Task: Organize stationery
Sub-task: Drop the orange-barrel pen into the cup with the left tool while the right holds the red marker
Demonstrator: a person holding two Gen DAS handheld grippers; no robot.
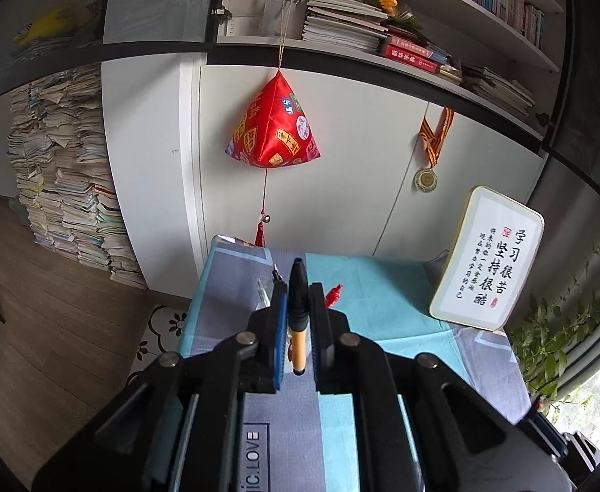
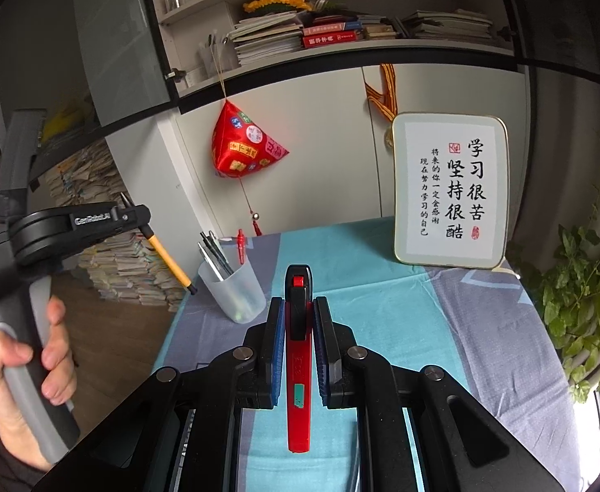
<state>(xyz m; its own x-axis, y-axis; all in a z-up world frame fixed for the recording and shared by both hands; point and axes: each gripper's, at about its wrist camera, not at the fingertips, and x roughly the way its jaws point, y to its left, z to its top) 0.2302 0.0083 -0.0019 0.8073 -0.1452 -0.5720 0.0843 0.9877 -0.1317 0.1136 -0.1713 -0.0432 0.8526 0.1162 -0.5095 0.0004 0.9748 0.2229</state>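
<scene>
My left gripper (image 1: 298, 299) is shut on a yellow pen with a black cap (image 1: 298, 307), held in the air above the table's left end. In the right wrist view the same left gripper (image 2: 136, 215) holds the pen (image 2: 169, 258) slanting down beside a translucent plastic cup (image 2: 234, 291) with several pens in it. My right gripper (image 2: 298, 311) is shut on a red utility knife (image 2: 298, 352), held above the table a little right of the cup. A red pen (image 2: 240, 244) lies behind the cup; it also shows in the left wrist view (image 1: 332, 296).
The table has a blue and grey cloth (image 2: 382, 287). A framed calligraphy sign (image 2: 449, 190) stands at the back right. A red pyramid ornament (image 2: 244, 147) hangs from the shelf. A plant (image 2: 587, 299) is at the right. Stacked books (image 1: 66, 180) stand on the floor left.
</scene>
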